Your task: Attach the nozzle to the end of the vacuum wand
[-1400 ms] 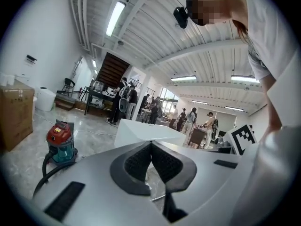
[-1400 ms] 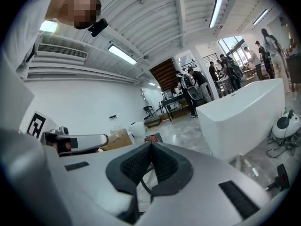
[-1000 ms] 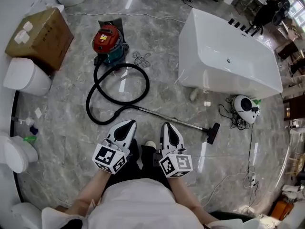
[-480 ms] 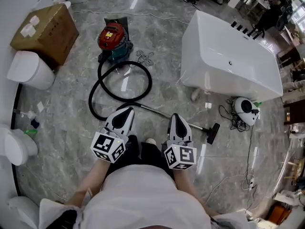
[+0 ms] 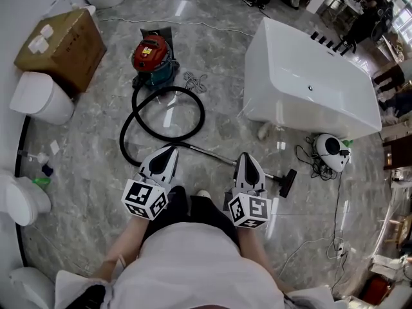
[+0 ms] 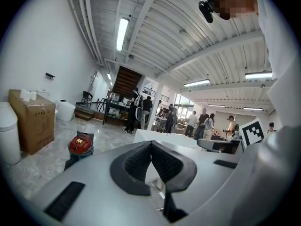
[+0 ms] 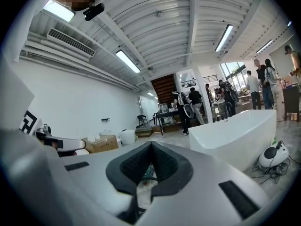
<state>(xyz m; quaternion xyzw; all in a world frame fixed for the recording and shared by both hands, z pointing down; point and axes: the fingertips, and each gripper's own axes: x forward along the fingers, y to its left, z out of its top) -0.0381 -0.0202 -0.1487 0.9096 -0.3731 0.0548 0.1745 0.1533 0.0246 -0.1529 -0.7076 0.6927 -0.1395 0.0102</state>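
Since a second ago our right gripper (image 5: 248, 159) has drifted right, above the slim metal vacuum wand (image 5: 206, 152) on the grey marble floor (image 5: 90, 172). The black nozzle (image 5: 287, 181) sits at the wand's right end; whether it is locked on we cannot tell. Left gripper view: our left gripper (image 6: 150, 147) is closed, empty. Right gripper view: likewise.

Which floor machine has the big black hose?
The red vacuum, left of the bathtub; its black hose loops toward you. The white machine has only thin cords.
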